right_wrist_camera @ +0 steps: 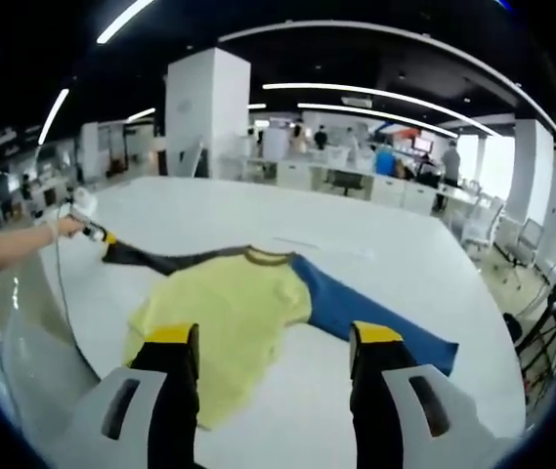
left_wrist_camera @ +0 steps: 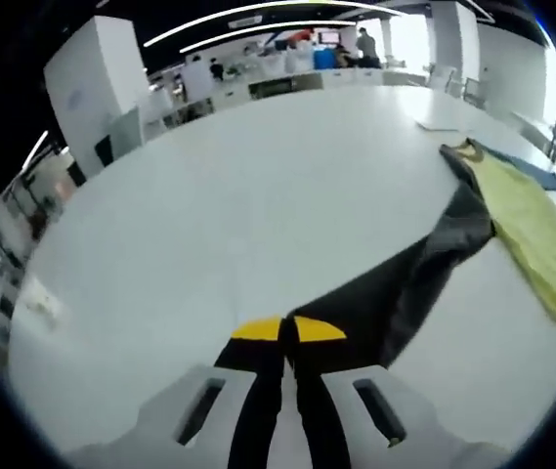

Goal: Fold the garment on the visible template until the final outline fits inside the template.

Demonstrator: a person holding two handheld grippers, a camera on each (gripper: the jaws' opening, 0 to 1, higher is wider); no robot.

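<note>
The garment is a yellow shirt (right_wrist_camera: 229, 308) with one dark grey sleeve (right_wrist_camera: 160, 260) and one blue sleeve (right_wrist_camera: 380, 320), spread flat on the white table (right_wrist_camera: 356, 254). My left gripper (left_wrist_camera: 288, 330) is shut on the cuff end of the dark sleeve (left_wrist_camera: 405, 283), which stretches away to the yellow body (left_wrist_camera: 536, 230). In the right gripper view that left gripper (right_wrist_camera: 90, 223) sits at the far left, held by a person's hand. My right gripper (right_wrist_camera: 276, 337) hovers open just above the shirt's near hem, with nothing between its jaws.
A pale flat sheet (left_wrist_camera: 444, 123) lies on the table beyond the shirt's collar. The table's curved edge (right_wrist_camera: 63, 322) runs close on the left. Desks, chairs (right_wrist_camera: 478, 230), a white pillar (right_wrist_camera: 207, 107) and people stand in the background.
</note>
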